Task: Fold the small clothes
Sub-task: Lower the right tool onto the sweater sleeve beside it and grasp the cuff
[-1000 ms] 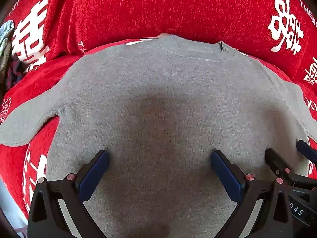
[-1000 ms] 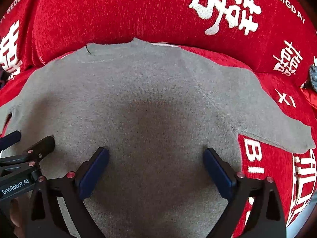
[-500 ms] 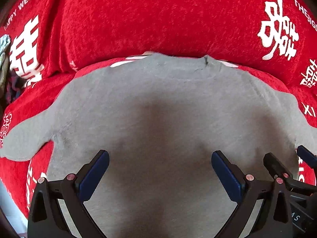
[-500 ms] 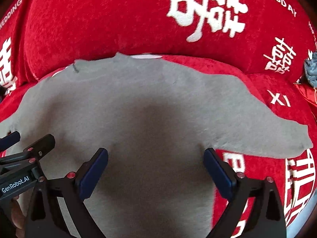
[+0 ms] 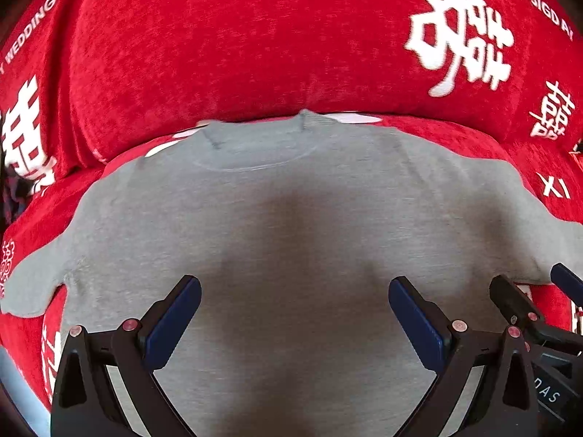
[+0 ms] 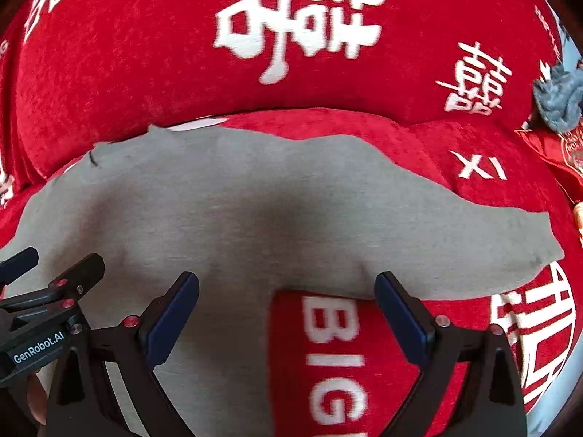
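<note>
A small grey sweater (image 5: pixel 291 218) lies flat on a red sofa seat, collar (image 5: pixel 255 153) toward the backrest and sleeves spread to both sides. My left gripper (image 5: pixel 295 313) hovers open over the lower body of the sweater, nothing between its blue pads. My right gripper (image 6: pixel 288 309) is open too, over the sweater's (image 6: pixel 237 218) right side seam, where the right sleeve (image 6: pixel 473 247) branches off. Each gripper shows in the other's view: the right gripper (image 5: pixel 539 298) at the right edge, the left gripper (image 6: pixel 54 273) at the left edge.
The red sofa cover (image 5: pixel 255 54) with white characters and lettering rises as a backrest behind the sweater. A crumpled blue-grey cloth (image 6: pixel 557 98) sits at the far right by the armrest. Part of a hand (image 6: pixel 34 400) shows at the lower left.
Both grippers have drawn back toward the sofa's front and shifted right, staying open. The right gripper now straddles the sweater's side edge, with red cover showing between its fingers.
</note>
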Motion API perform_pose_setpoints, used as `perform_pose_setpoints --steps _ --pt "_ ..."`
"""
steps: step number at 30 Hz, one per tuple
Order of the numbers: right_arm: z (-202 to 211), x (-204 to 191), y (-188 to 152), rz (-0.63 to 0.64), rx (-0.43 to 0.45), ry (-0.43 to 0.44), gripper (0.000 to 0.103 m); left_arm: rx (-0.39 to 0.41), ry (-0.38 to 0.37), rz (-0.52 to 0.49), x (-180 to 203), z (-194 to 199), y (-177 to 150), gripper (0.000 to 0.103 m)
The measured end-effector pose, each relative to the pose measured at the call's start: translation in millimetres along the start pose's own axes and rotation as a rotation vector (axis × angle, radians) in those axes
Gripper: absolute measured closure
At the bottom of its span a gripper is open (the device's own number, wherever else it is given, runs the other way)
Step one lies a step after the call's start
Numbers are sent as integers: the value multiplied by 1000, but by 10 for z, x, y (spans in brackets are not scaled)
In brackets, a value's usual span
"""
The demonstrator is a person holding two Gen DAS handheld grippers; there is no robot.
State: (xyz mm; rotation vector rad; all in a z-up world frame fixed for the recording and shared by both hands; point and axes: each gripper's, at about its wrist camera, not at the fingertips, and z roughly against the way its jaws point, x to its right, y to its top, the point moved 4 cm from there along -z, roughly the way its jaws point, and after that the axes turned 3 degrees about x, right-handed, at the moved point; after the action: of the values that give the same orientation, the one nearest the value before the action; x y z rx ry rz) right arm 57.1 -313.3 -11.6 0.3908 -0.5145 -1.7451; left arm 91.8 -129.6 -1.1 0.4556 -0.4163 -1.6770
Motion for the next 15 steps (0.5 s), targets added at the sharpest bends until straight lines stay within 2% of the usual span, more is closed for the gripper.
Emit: perform_pose_setpoints --steps 15 --pt "19 916 -17 -102 17 -48 5 -2 -38 -111 959 67 90 0"
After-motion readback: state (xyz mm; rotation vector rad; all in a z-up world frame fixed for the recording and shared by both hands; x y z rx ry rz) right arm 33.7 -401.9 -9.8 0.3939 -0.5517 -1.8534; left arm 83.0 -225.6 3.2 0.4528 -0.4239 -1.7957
